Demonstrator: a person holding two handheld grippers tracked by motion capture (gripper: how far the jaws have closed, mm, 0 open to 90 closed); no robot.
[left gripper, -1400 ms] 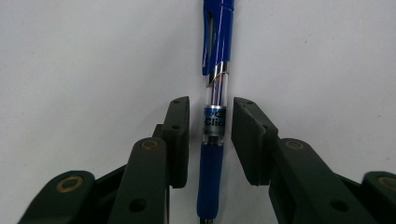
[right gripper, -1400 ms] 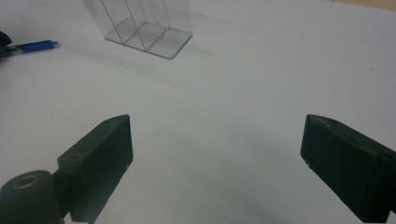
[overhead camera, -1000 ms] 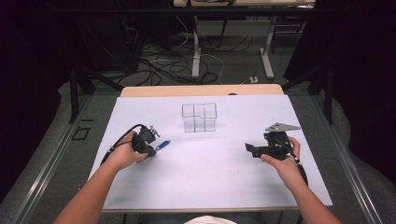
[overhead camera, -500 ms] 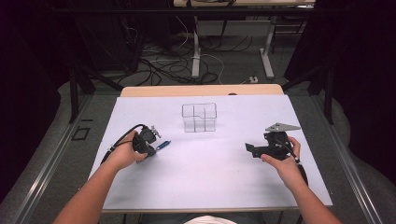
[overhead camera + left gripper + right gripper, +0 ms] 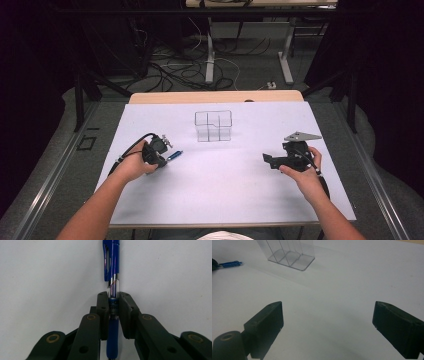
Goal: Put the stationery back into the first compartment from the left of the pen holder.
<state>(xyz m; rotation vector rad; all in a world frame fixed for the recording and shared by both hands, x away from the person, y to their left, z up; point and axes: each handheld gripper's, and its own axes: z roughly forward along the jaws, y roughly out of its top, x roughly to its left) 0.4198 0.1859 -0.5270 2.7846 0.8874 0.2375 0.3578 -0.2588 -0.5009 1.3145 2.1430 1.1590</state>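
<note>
Left gripper (image 5: 159, 152) is clamping a blue ballpoint pen with a clear barrel and a blue clip (image 5: 112, 290) between its two black jaws; the jaws are pressing on the barrel just above the blue rubber grip, and the clip end is sticking out past them over the white tabletop (image 5: 220, 185). Seen from the high view, the pen (image 5: 174, 155) is lying low on the white surface, pointing toward the table's middle, with the person's left hand (image 5: 131, 167) wrapping the gripper. Right gripper (image 5: 270, 160) is sitting in the person's right hand (image 5: 305, 175) at the table's right side, its jaws spread wide apart with nothing between them. A clear plastic divided organizer box (image 5: 213, 125) is standing upright toward the far middle of the table, well apart from both grippers.
</note>
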